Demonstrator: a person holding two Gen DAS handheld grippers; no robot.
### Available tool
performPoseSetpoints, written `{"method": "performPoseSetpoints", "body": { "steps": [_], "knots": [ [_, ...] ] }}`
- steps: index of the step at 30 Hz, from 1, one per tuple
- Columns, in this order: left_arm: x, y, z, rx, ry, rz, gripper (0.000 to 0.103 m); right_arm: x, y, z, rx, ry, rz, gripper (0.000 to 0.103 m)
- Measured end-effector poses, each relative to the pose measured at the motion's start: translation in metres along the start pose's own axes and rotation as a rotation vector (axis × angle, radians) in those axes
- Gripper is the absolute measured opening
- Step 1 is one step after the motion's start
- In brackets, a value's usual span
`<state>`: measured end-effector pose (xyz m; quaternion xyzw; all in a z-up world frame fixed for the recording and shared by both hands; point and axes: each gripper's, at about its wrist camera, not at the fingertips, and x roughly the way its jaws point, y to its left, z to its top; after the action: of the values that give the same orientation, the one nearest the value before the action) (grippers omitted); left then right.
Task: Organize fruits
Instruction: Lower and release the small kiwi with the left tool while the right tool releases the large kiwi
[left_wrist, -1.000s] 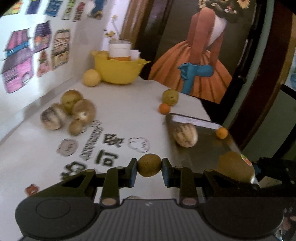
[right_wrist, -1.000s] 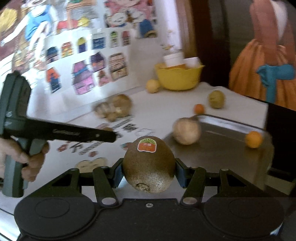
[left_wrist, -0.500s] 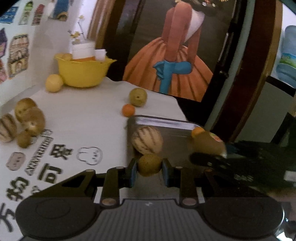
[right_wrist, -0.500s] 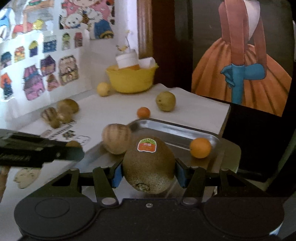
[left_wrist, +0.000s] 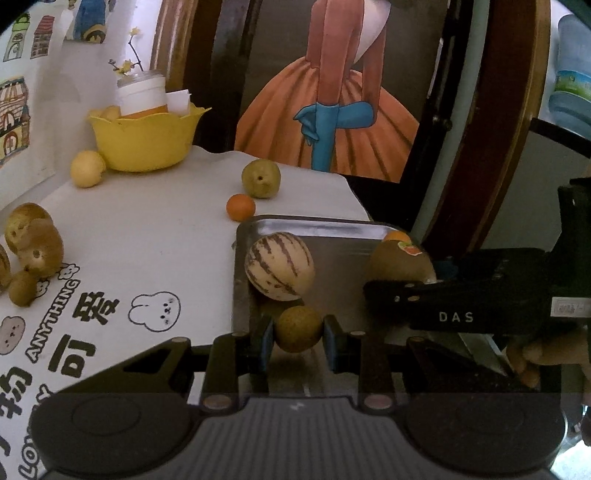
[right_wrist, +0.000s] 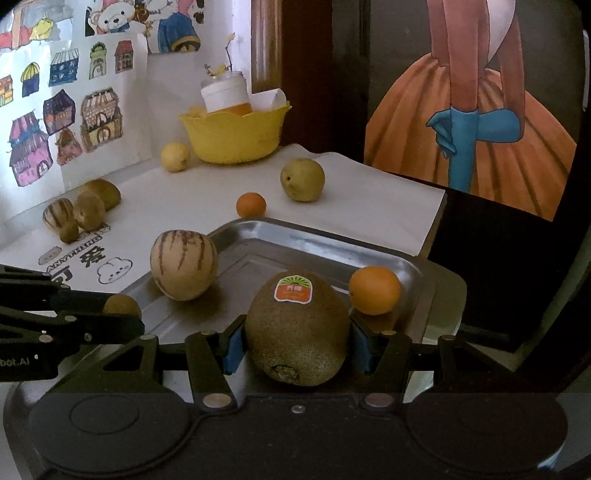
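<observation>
Tray (right_wrist: 413, 264) ahead holds striped melon (right_wrist: 183, 264) and orange (right_wrist: 375, 290); left hand-held gripper (left_wrist: 298, 341) grasps small brown fruit (left_wrist: 298, 328), right hand-held gripper (right_wrist: 297, 350) grasps kiwi (right_wrist: 297, 328), several fruits left on table (right_wrist: 369, 199).

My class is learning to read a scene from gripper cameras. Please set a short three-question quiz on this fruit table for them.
1. True or false: the striped melon lies in the yellow bowl.
2. What does the right gripper hold?
A. a small orange
B. a kiwi with a sticker
C. a lemon
3. Fill in: the left gripper holds a small brown fruit over the near edge of the metal ____.

Key
1. False: it lies in the metal tray.
2. B: its jaws are shut on the kiwi.
3. tray
</observation>
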<state>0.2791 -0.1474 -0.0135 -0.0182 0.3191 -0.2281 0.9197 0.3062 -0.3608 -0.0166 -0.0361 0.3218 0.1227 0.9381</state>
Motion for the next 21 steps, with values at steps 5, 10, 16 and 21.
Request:
{"method": "performPoseSetpoints", "body": {
  "steps": [5, 10, 16, 21],
  "knots": [
    [0.0031, -0.0001, -0.0019, -0.002, 0.016, 0.004, 0.031, 0.0005, -0.0002, 0.0004, -0.005, 0.003, -0.002, 0.058],
    [0.0044, 0.0042, -0.0034, -0.03, 0.021, 0.001, 0.031, 0.001, -0.0009, -0.0002, 0.003, 0.002, 0.001, 0.058],
    [0.0044, 0.0046, -0.0039, -0.033, 0.024, -0.001, 0.031, 0.0008, -0.0015, 0.0001, 0.002, 0.003, -0.004, 0.058],
    [0.0018, 0.0083, -0.0049, -0.068, 0.026, -0.024, 0.032, -0.0031, -0.0008, -0.001, -0.005, -0.001, -0.02, 0.061]
  ]
}}
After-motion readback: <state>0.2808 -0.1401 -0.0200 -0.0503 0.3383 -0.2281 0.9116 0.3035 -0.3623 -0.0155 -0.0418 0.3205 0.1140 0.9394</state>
